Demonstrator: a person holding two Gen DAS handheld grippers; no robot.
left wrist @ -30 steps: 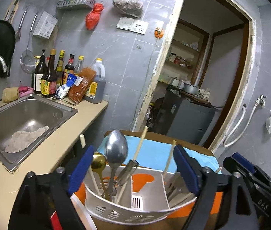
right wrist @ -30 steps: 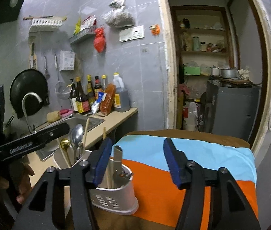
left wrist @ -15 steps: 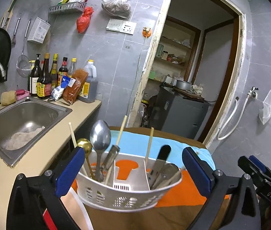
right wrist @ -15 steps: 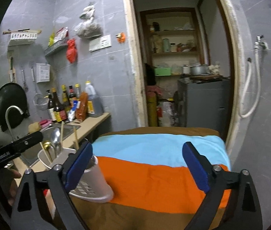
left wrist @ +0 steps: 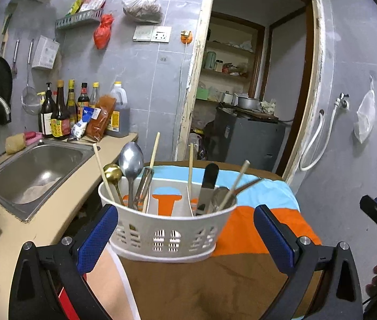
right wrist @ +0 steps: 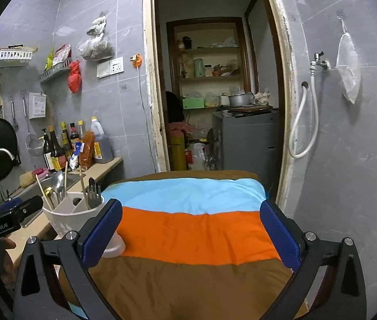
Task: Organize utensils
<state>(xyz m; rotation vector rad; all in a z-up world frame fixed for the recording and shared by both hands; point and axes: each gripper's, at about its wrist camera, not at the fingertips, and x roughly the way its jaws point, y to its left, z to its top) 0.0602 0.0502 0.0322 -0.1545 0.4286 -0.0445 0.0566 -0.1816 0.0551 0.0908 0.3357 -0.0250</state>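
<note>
Standing on the striped cloth (left wrist: 265,240) at its near-left corner, beside the counter (left wrist: 15,242), the white utensil caddy (left wrist: 167,229) is seen upright with its load sorted into compartments: a steel spoon (left wrist: 131,160), a gold spoon (left wrist: 112,172) and chopsticks (left wrist: 154,149) on the left, a black-handled utensil (left wrist: 209,176) and more chopsticks on the right. The left gripper (left wrist: 185,237) is spread wide, its blue pads set apart on either side of the caddy and pressing on nothing; a second ago the caddy filled the gap between them, and the jaws have just been opening while the view has drawn back. The right gripper (right wrist: 192,233) is likewise spread wide over bare cloth with nothing between its pads, its jaws having just opened from about half; earlier it was close against the caddy's right end, which now sits to its left (right wrist: 73,213). From this it is judged that the caddy has been released and left in place, and that the organizing is at or near its end, no loose utensil being visible on the cloth.
</note>
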